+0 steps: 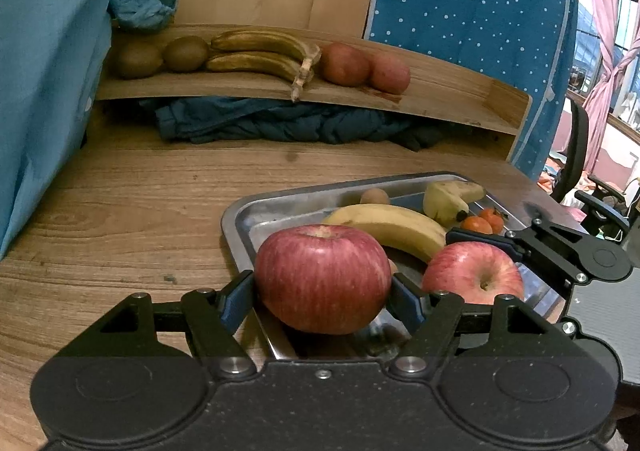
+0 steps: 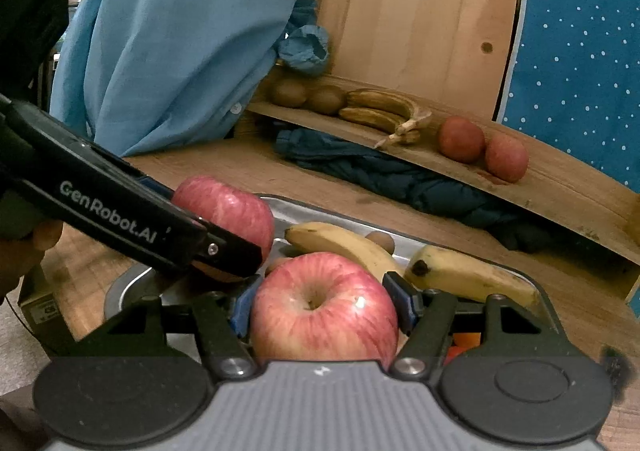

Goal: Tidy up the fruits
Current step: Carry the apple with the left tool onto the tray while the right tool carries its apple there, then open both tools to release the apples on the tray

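Note:
My left gripper [image 1: 322,287] is shut on a red apple [image 1: 323,263], its blue pads pressing both sides, over the near edge of a metal tray [image 1: 240,219]. My right gripper [image 2: 320,289] is shut on a second red apple [image 2: 324,315] just to the right in the tray. In the right wrist view the left gripper's finger [image 2: 224,251] crosses its apple [image 2: 228,207]. Two yellow bananas [image 1: 392,225], a small brown fruit [image 1: 375,196] and small orange fruits [image 1: 480,223] lie in the tray. The wooden shelf [image 1: 440,103] behind carries two kiwis [image 1: 186,53], browned bananas [image 1: 260,51] and two apples [image 1: 344,65].
A dark blue cloth [image 1: 280,123] is bunched under the shelf. A light blue garment [image 1: 48,71] hangs at the left, dotted blue fabric [image 1: 472,11] at the right. Wooden tabletop [image 1: 120,211] lies bare left of the tray. A black chair [image 1: 580,155] stands beyond the table's right edge.

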`<state>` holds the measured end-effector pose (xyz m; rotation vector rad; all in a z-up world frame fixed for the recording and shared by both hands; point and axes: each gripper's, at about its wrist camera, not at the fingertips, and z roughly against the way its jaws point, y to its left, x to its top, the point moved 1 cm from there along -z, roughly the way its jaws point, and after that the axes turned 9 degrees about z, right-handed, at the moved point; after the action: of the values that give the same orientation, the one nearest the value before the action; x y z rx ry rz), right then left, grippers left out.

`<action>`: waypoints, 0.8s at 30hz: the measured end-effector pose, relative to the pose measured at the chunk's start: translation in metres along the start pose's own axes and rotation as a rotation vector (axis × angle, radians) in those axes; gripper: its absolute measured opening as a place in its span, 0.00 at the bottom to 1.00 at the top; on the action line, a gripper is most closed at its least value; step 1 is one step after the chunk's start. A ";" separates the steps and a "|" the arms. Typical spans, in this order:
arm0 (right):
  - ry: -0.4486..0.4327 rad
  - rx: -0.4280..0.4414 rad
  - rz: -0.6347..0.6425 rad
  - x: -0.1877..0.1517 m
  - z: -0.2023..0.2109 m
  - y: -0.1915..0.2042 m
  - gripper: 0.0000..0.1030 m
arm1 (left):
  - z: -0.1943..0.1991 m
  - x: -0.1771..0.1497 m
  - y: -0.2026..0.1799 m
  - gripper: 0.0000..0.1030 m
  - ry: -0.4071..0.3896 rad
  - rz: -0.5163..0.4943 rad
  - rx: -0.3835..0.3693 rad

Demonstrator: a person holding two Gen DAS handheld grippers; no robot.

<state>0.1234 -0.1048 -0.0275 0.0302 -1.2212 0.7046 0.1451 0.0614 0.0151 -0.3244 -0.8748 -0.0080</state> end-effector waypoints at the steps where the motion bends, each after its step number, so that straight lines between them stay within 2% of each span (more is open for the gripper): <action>1: 0.000 0.000 -0.001 0.000 0.000 0.000 0.68 | 0.000 0.000 0.000 0.72 0.000 0.001 0.000; 12: -0.012 0.000 -0.038 -0.005 0.009 -0.003 0.72 | 0.005 -0.001 -0.001 0.74 -0.013 0.015 -0.002; 22: -0.063 -0.030 -0.081 -0.010 0.033 -0.008 0.84 | 0.030 -0.004 -0.005 0.93 -0.088 0.024 0.014; 24: -0.076 -0.042 -0.089 -0.011 0.040 -0.010 0.87 | 0.037 -0.004 -0.005 0.94 -0.109 0.029 0.018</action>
<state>0.0927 -0.1329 -0.0186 0.0764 -1.2990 0.6041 0.1143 0.0665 0.0353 -0.3228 -0.9775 0.0451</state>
